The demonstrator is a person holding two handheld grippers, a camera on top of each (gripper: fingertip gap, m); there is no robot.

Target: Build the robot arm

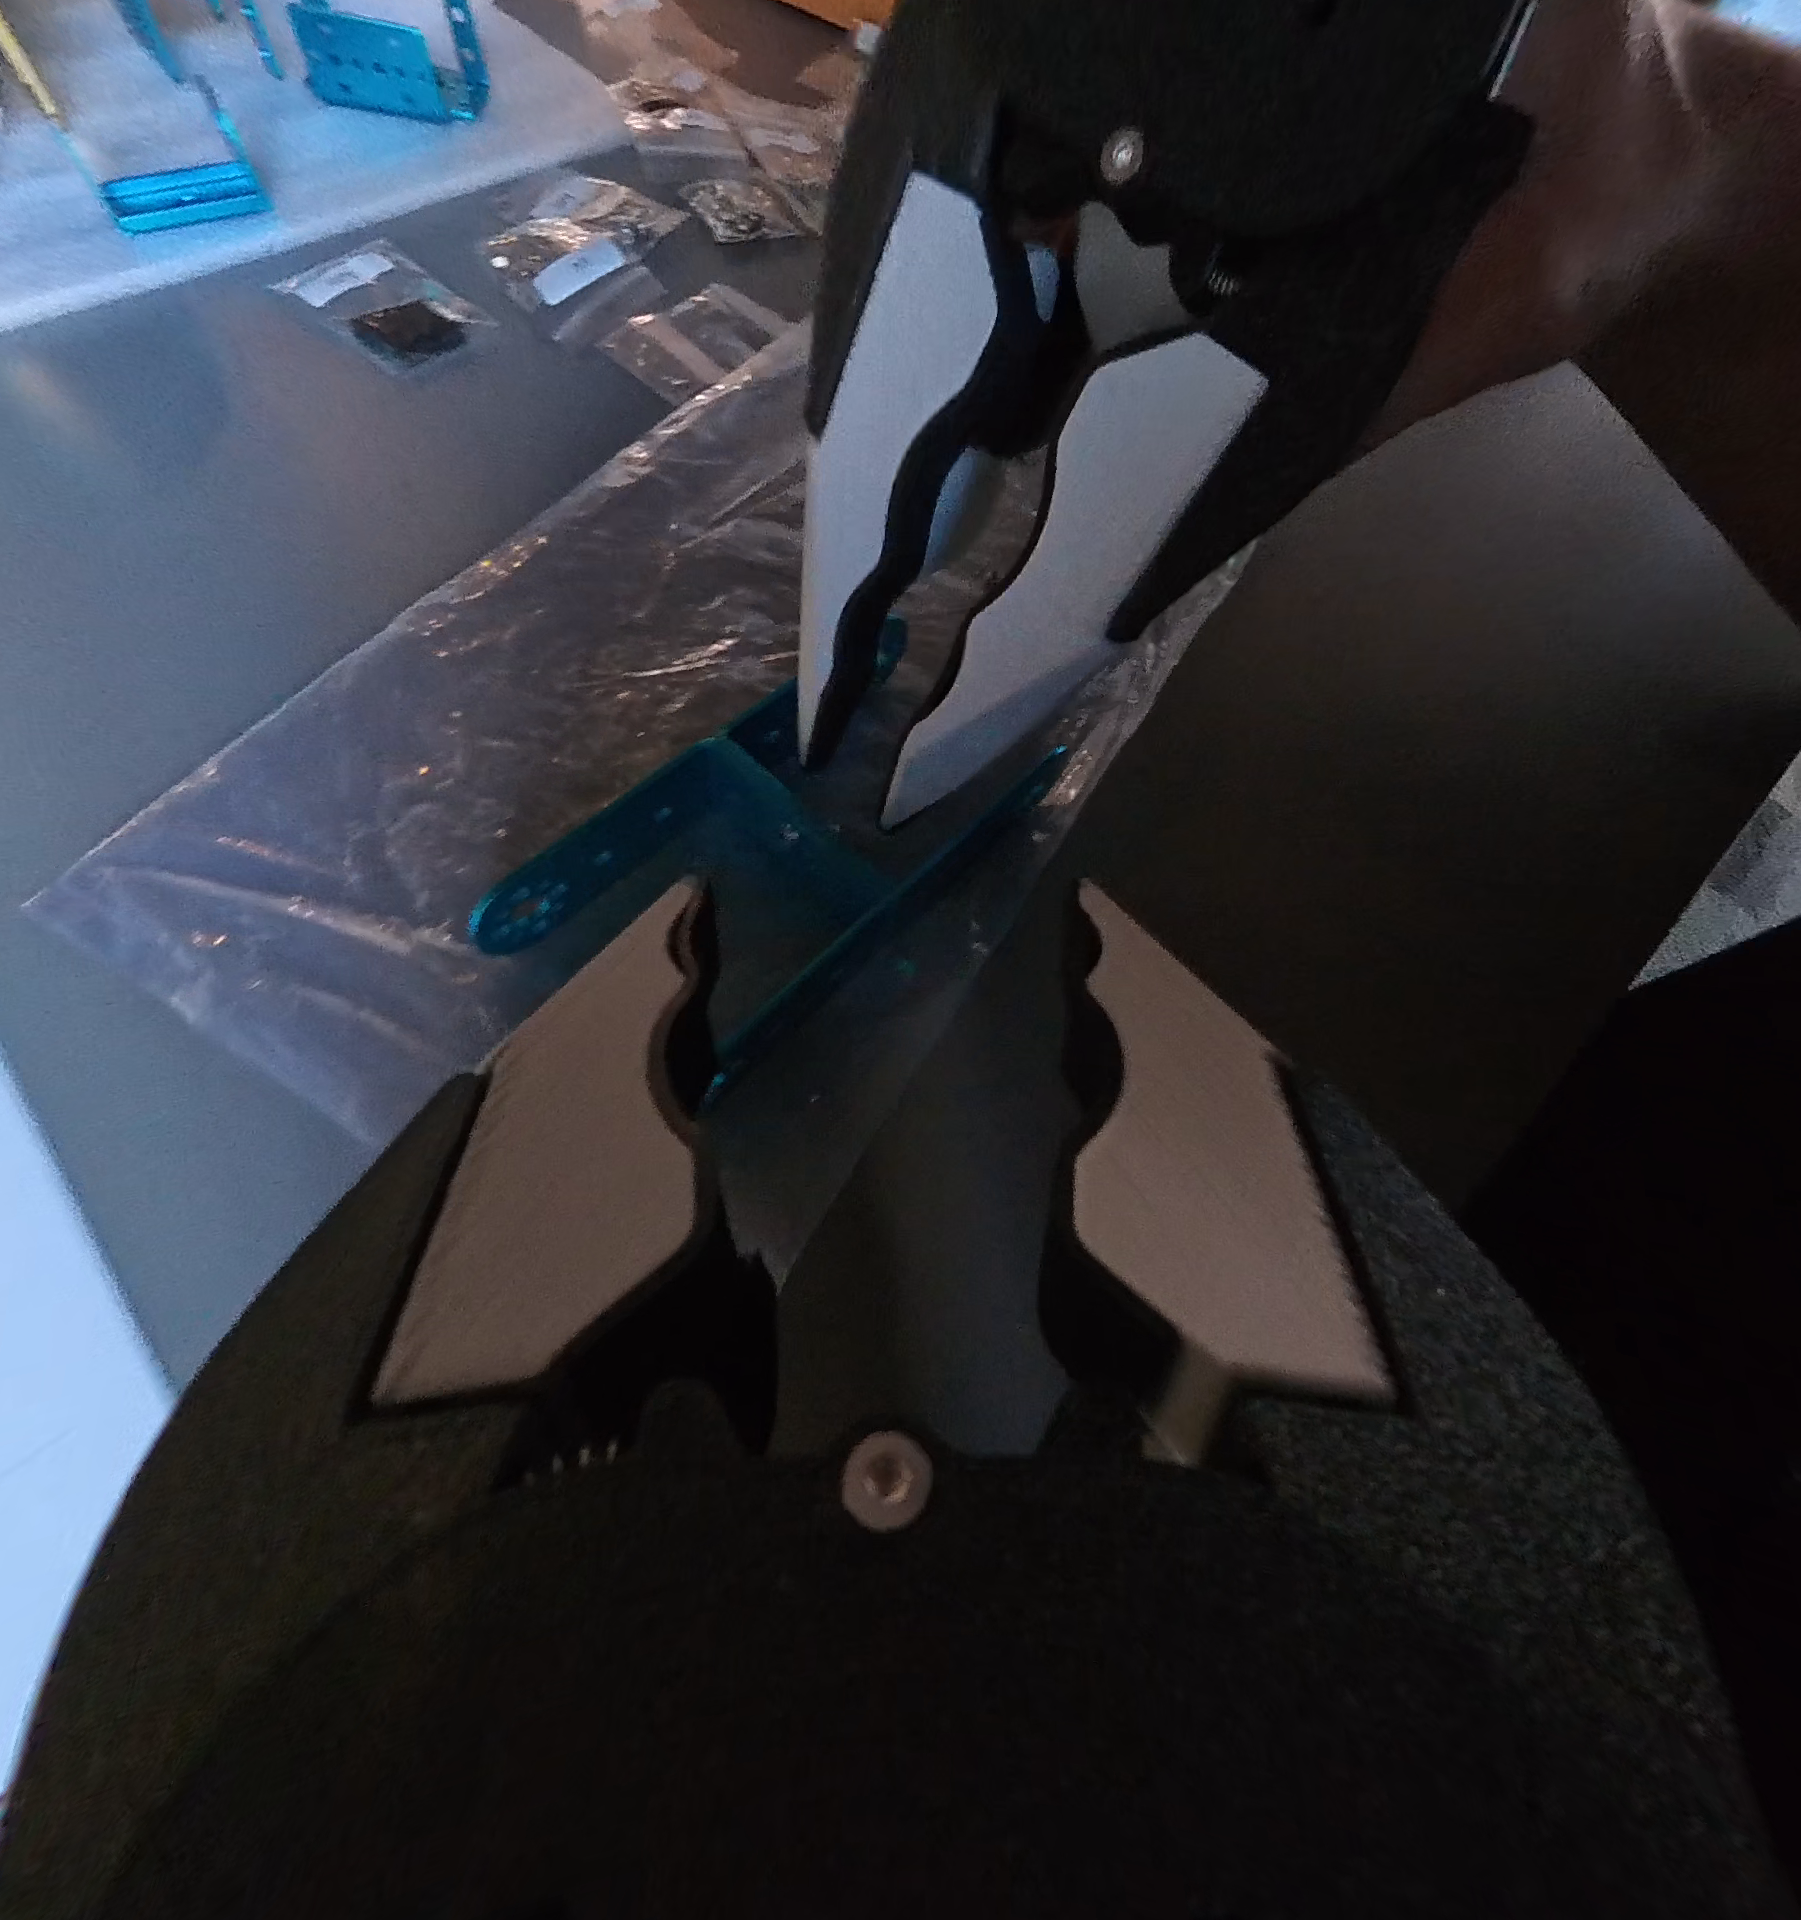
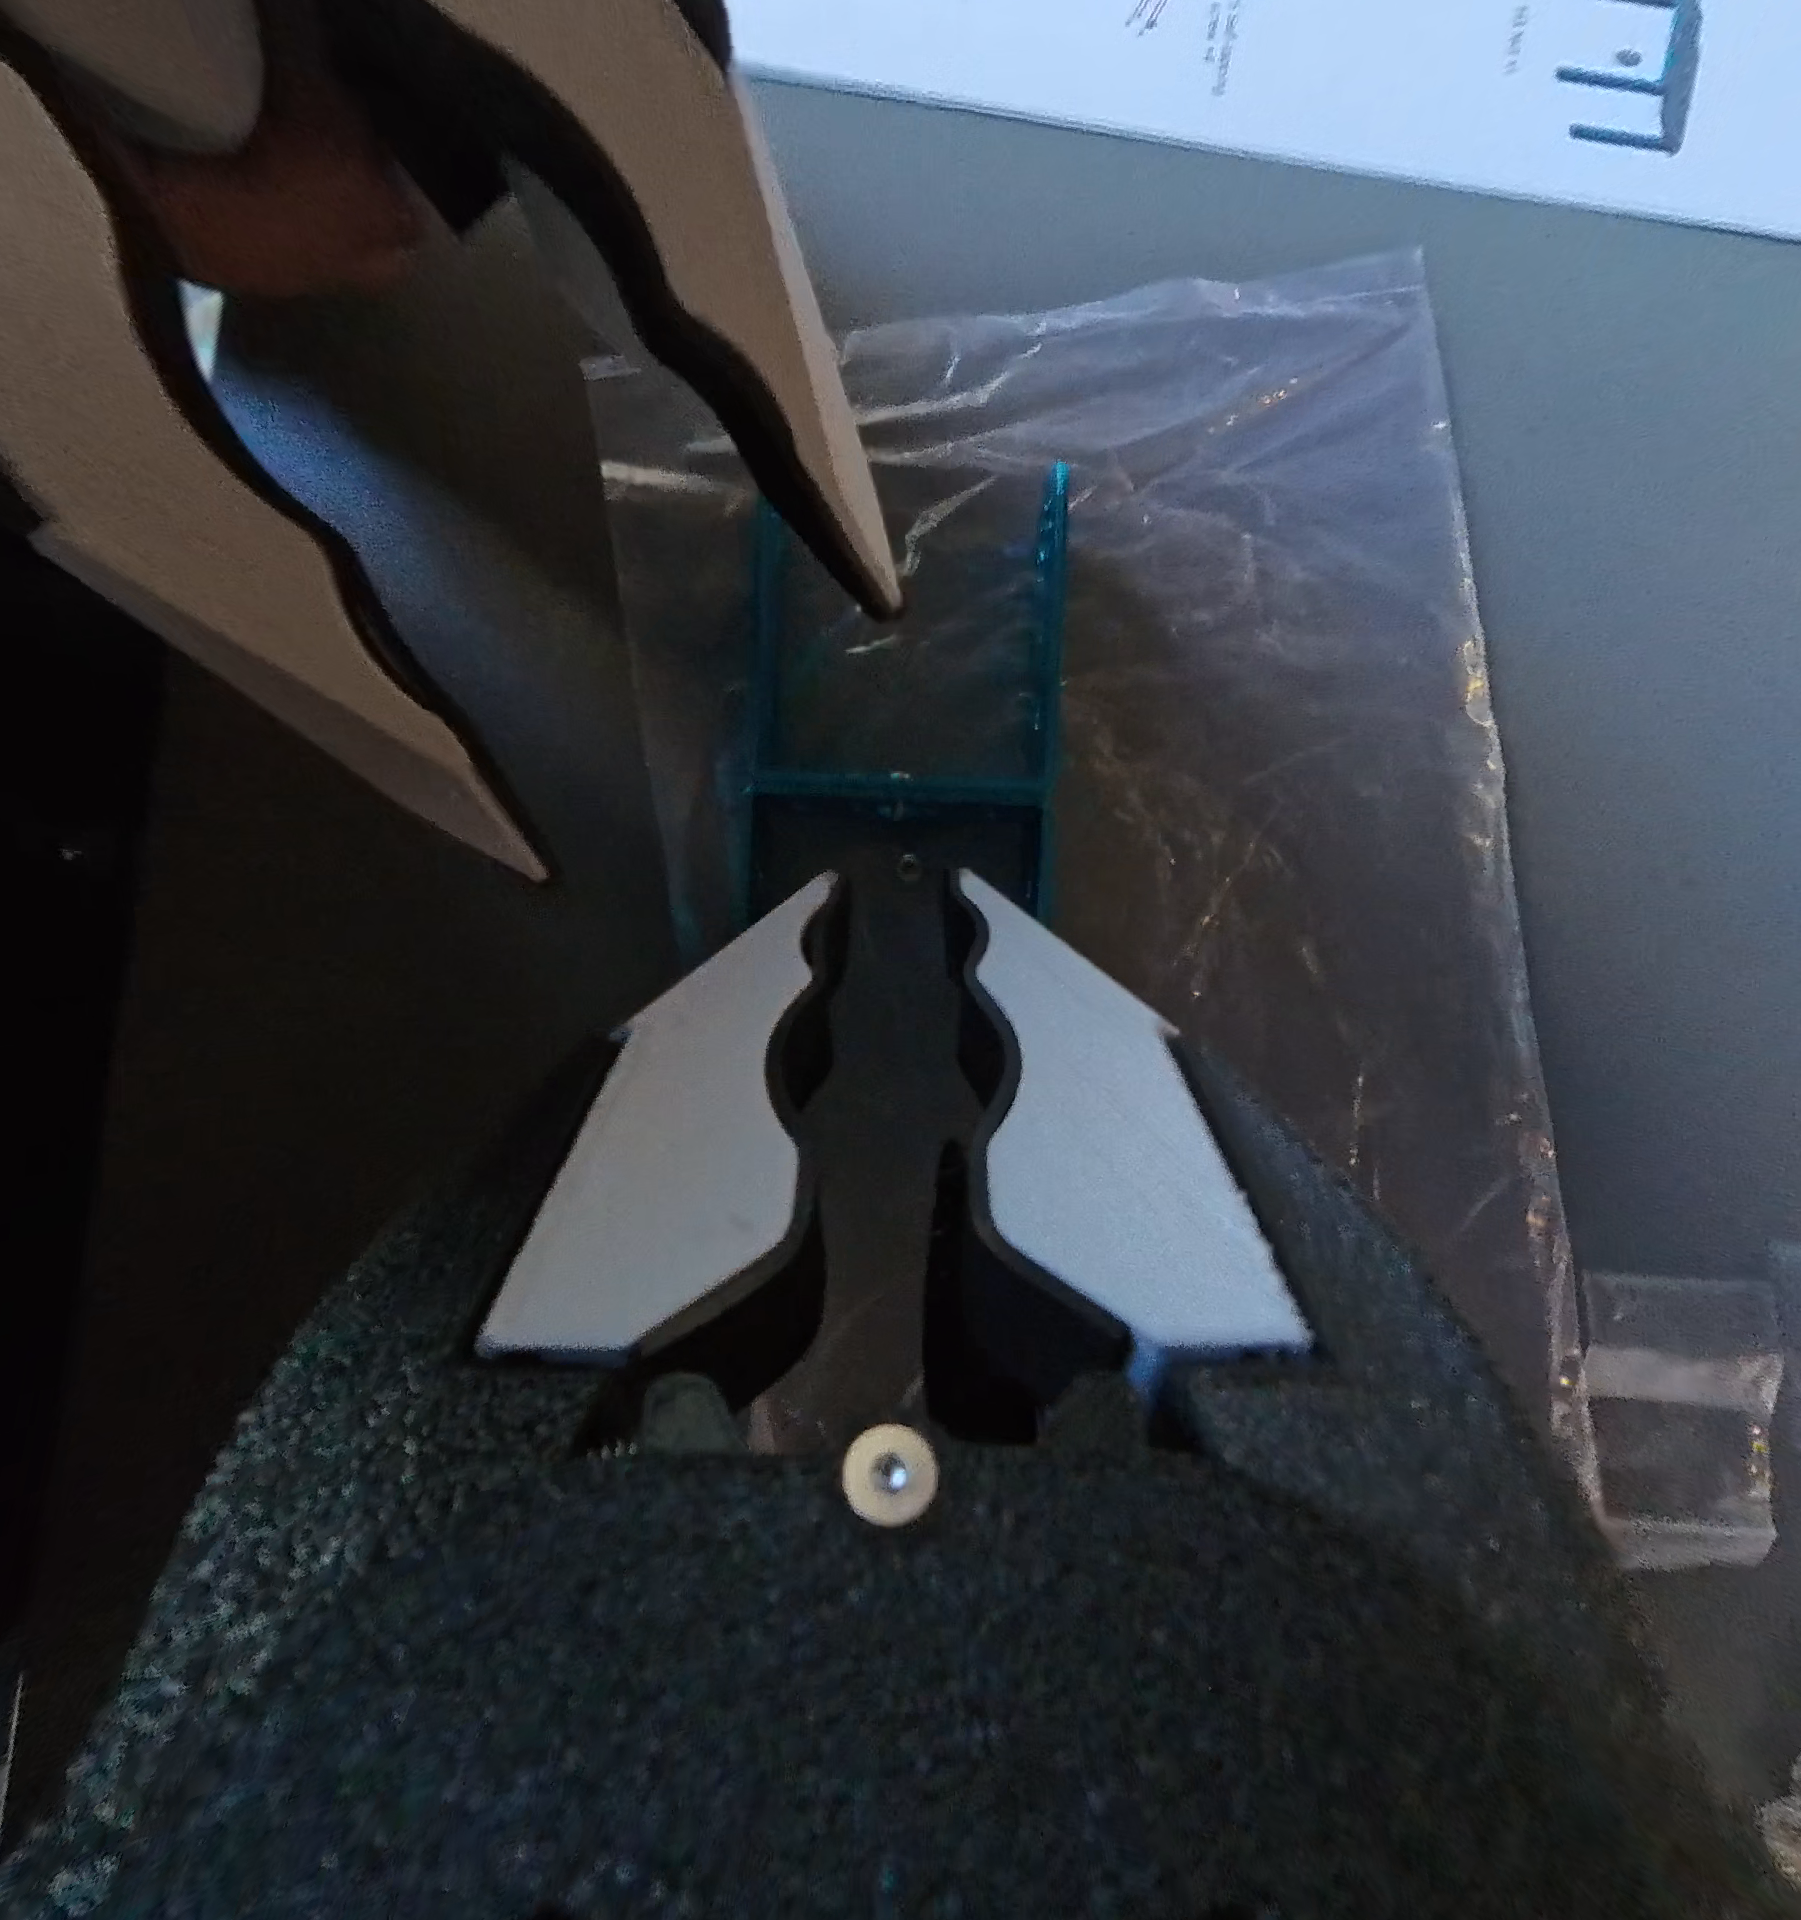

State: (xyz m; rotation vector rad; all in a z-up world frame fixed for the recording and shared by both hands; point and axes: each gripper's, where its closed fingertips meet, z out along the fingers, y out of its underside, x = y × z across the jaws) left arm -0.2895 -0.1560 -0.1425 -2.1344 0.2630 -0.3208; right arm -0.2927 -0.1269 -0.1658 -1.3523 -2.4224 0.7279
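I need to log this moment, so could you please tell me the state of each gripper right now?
Left gripper: open, holding nothing, at the teal bracket inside the clear plastic bag.
Right gripper: open, holding nothing, at the same bracket.

The left gripper (image 1: 891, 904) points forward and down, its two fingers spread wide apart. The right gripper (image 2: 896, 878) faces it from the opposite side, tilted steeply down, its fingers parted by a narrower gap. The two sets of fingertips sit close together, nearly meeting, with a hand (image 1: 1654, 208) behind the right one.
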